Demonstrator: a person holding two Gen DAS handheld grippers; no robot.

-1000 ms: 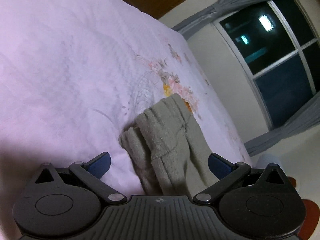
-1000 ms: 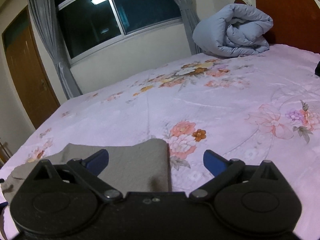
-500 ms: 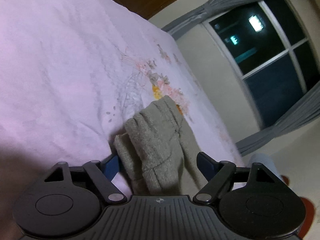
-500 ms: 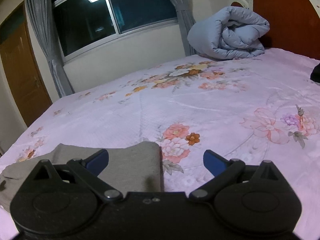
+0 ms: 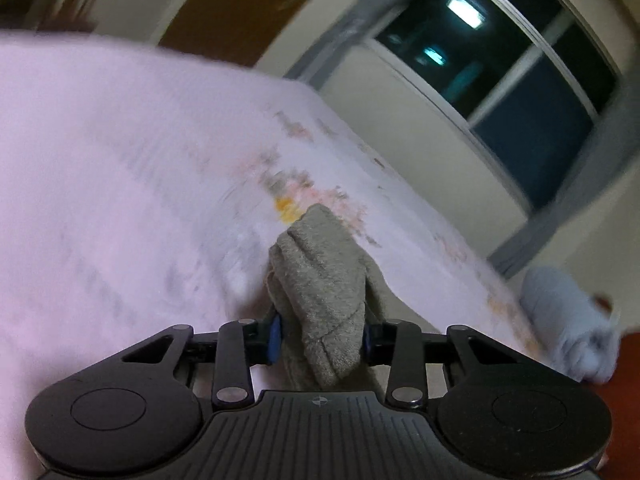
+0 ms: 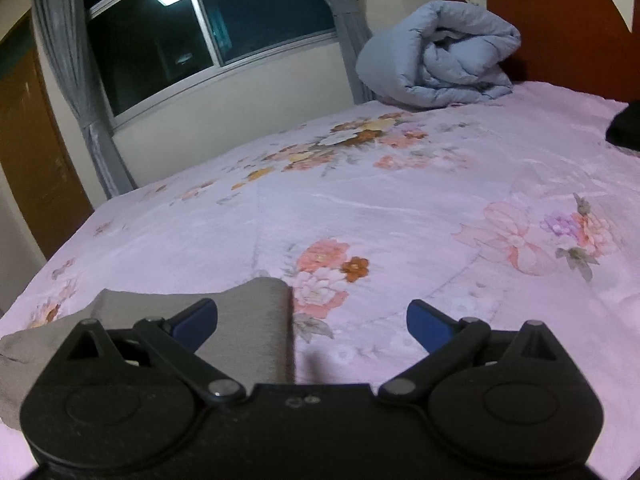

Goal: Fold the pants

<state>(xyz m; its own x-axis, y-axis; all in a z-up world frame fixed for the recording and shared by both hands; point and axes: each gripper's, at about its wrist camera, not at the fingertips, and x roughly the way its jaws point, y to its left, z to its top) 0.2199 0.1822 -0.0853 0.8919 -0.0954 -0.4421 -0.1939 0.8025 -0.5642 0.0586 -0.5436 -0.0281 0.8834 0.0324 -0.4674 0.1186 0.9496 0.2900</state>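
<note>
**Left gripper pinches a bunched end of the grey pants on the bed**

The pants (image 5: 324, 280) are a soft, fuzzy grey-beige knit. In the left wrist view one end is gathered into thick folds and rises in a ridge between the blue pads of the left gripper (image 5: 320, 336), whose jaws have just been closing and now press on the cloth from both sides, narrow, with the fabric squeezed between them. In the right wrist view the pants (image 6: 256, 320) lie flat on the bed near its close edge, doubled over with a straight folded edge on the right and a looser corner trailing off to the left. The right gripper (image 6: 312, 320) hovers over that folded edge with its jaws wide apart; the left blue pad is above the cloth, the right one above bare sheet, and neither presses on anything

The bed sheet (image 6: 400, 208) is pale pink with prints of orange, peach and white flowers. A rolled blue-grey duvet (image 6: 440, 56) sits at the far end against a reddish-brown headboard (image 6: 560, 28). Behind the bed is a dark window (image 6: 208, 32) with a white frame and grey curtains (image 6: 64, 60), and a brown wooden door (image 6: 36, 152) stands to the left. A dark object (image 6: 624, 128) lies at the right edge of the bed, too cut off to identify. The left wrist view is blurred

No brand, label or writing can be read
</note>
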